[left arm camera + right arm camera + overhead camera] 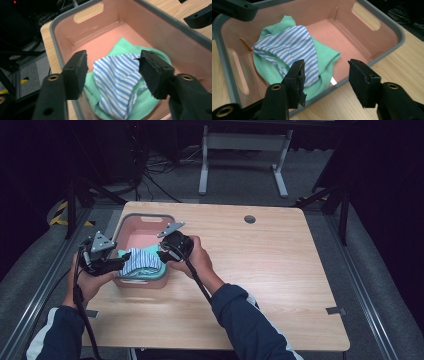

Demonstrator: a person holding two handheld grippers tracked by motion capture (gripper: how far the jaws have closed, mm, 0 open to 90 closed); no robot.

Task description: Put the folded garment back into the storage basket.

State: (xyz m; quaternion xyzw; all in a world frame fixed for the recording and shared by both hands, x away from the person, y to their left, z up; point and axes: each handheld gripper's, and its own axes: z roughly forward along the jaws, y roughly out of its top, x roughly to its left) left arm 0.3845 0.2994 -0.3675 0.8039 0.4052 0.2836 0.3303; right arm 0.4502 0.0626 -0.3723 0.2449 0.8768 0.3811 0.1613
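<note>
Both claws, left (113, 72) and right (325, 81), gape wide over pink bin (387, 40) holding striped cloth (289, 47) atop green cloth (325, 56).

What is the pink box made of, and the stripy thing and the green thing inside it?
The pink box looks like moulded plastic: smooth, slightly shiny walls, cut-out handle slots and a grey rim. The stripy thing looks like thin woven fabric, probably cotton; it folds and creases softly. The green thing under it looks like a knitted or waffle-textured cloth, since a fine bumpy grid shows on its surface.
</note>
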